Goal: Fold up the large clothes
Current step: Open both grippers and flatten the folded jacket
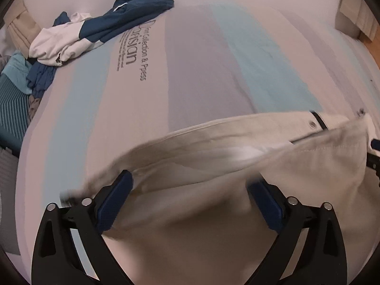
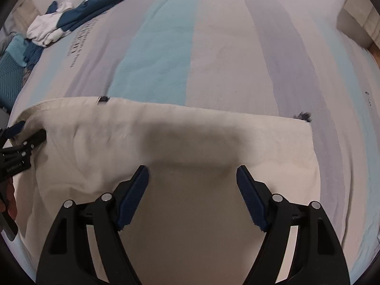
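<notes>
my left hand-held gripper [image 1: 188, 191] tilts steeply down over the cream cotton garment with metal snap buttons [image 1: 213, 156], its blue-padded jaws spread wide with a rumpled fold of the cloth between them but not pinched; the fabric there is blurred. my right hand-held gripper [image 2: 192, 182] also points steeply down, jaws spread apart above the flat middle of the same garment, casting a soft shadow on it and gripping nothing. in the right wrist view my left hand-held gripper shows at the garment's left edge, with part of my hand [image 2: 9, 199] behind it. the garment lies across the near part of the bed with the pastel striped cover [image 2: 166, 54], its far hem running straight across, with small dark tabs at two points along it. beyond that hem the bedcover is open and smooth. a crumpled navy and white garment [image 1: 95, 30] sits well apart at the far left corner, near a teal ribbed item [image 1: 11, 109] at the bed's edge.
</notes>
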Available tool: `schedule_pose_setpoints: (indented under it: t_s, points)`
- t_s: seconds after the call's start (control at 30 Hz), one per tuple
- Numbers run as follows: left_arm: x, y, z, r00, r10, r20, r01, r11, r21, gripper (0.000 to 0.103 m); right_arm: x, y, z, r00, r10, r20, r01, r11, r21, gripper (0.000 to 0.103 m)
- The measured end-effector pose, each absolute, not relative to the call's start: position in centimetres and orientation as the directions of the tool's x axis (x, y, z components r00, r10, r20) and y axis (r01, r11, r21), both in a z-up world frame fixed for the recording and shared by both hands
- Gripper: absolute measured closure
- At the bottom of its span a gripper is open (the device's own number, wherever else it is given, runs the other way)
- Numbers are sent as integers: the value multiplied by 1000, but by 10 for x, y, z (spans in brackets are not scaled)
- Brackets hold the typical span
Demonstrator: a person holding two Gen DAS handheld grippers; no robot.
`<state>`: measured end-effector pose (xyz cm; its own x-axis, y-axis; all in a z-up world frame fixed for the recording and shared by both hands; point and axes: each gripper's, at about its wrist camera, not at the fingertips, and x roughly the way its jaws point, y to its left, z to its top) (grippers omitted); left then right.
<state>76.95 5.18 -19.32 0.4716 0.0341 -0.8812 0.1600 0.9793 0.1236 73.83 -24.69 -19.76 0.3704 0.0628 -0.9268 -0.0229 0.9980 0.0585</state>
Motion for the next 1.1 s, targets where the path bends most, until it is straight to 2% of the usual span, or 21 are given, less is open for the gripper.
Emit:
schedule_pose_setpoints:
  t_s: [0.13,0.33,0.57,0.9,1.1]
  points:
    - [792,61,-200,484,50,-874,163,976,146,5,750,-246,-209,365,60,-929,-10,998,61,30]
    - [816,79,-220,442,81,-894,135,979,155,5,752,-252,-221,363,53,-930,19,998,64,21]
    - [821,80,-224,420,88,-903,132,979,156,6,757,-245,-225,366,18,-930,17,1000,25,20]
    - [754,99,-202,348,43,-936,202,972,120,6,698,-232,-183,388,80,-918,-31,997,74,19]
    - [714,133,-203,302,37,-952,171,981,92,6,657,-206,-189,346,84,-935,-68,996,64,19]
